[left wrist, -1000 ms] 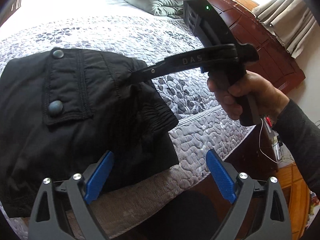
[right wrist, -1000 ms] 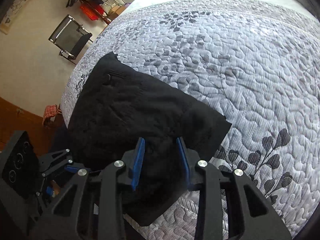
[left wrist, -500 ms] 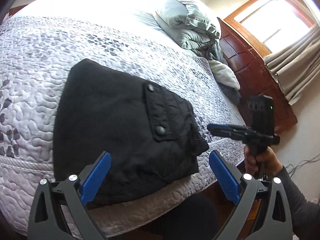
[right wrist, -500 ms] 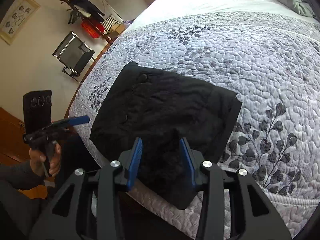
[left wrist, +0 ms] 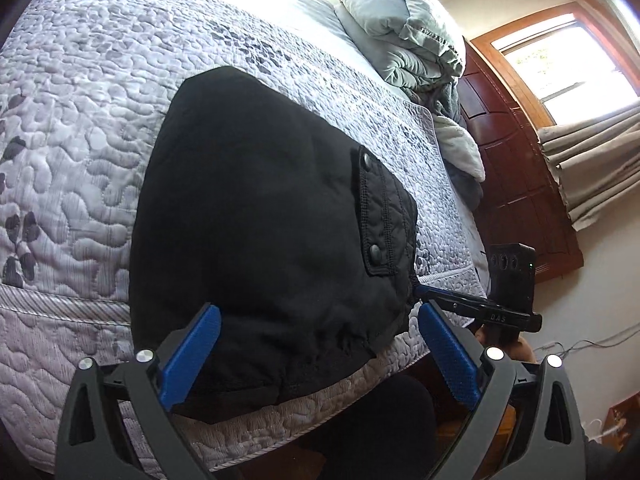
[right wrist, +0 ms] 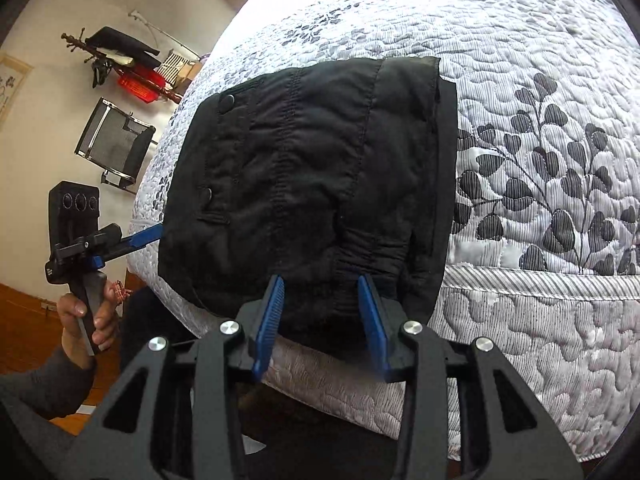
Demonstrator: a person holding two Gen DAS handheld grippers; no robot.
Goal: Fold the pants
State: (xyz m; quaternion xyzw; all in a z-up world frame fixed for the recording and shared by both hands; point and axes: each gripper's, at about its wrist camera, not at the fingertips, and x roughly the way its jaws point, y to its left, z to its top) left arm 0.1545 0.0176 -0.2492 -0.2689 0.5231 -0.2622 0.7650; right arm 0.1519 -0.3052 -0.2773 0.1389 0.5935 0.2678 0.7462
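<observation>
The black pants (left wrist: 264, 232) lie folded into a compact rectangle at the near edge of the quilted bed (left wrist: 80, 100), pocket flap with snaps on top. They also show in the right wrist view (right wrist: 312, 184). My left gripper (left wrist: 316, 356) is open, held just off the bed edge with the fold's near end between its blue pads, not gripping. My right gripper (right wrist: 320, 320) is open and hovers at the fold's near edge. Each gripper shows in the other's view, the right gripper (left wrist: 424, 292) and the left gripper (right wrist: 148, 236), at the side of the fold.
A bunched grey-green duvet (left wrist: 404, 40) and a dark wooden headboard (left wrist: 516, 168) stand at the head of the bed. A black chair (right wrist: 116, 144) and a coat rack (right wrist: 120, 60) stand by the far wall. Wooden floor lies beside the bed.
Both grippers have pulled back from the pants toward the bed edge. The right gripper, near the pocket corner a second ago, now sits low beside the fold. The pants lie still.
</observation>
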